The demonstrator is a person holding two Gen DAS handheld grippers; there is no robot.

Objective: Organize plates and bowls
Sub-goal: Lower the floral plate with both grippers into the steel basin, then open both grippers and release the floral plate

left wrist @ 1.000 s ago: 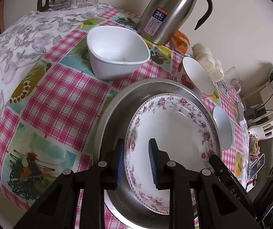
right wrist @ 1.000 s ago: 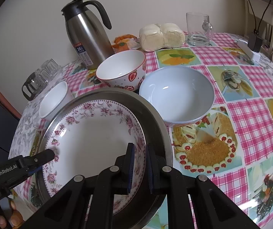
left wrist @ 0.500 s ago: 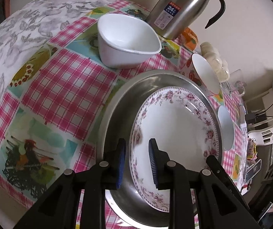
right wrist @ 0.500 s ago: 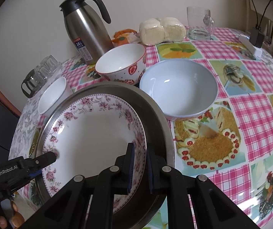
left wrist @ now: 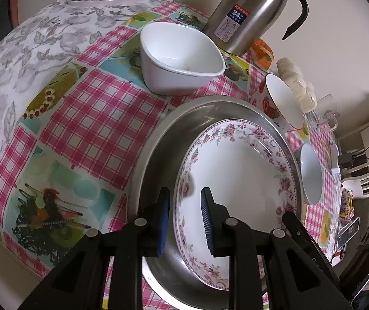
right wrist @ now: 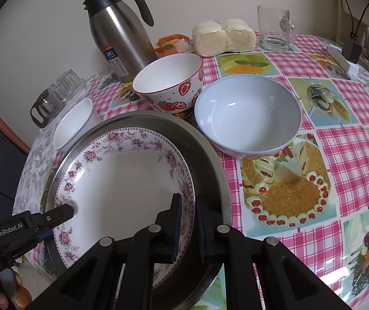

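You've got both grippers clamped on the floral plate (right wrist: 122, 178): right gripper (right wrist: 187, 222) at 4 o'clock, left gripper (left wrist: 184, 217) at 8, inside the steel pan (right wrist: 210, 160).

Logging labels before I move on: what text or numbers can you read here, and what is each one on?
"24": blue-and-red label on the steel thermos; its smaller print is too small to read.
"GenRobot.AI": body of the left tongs, seen in the right wrist view.
Nothing else legible.
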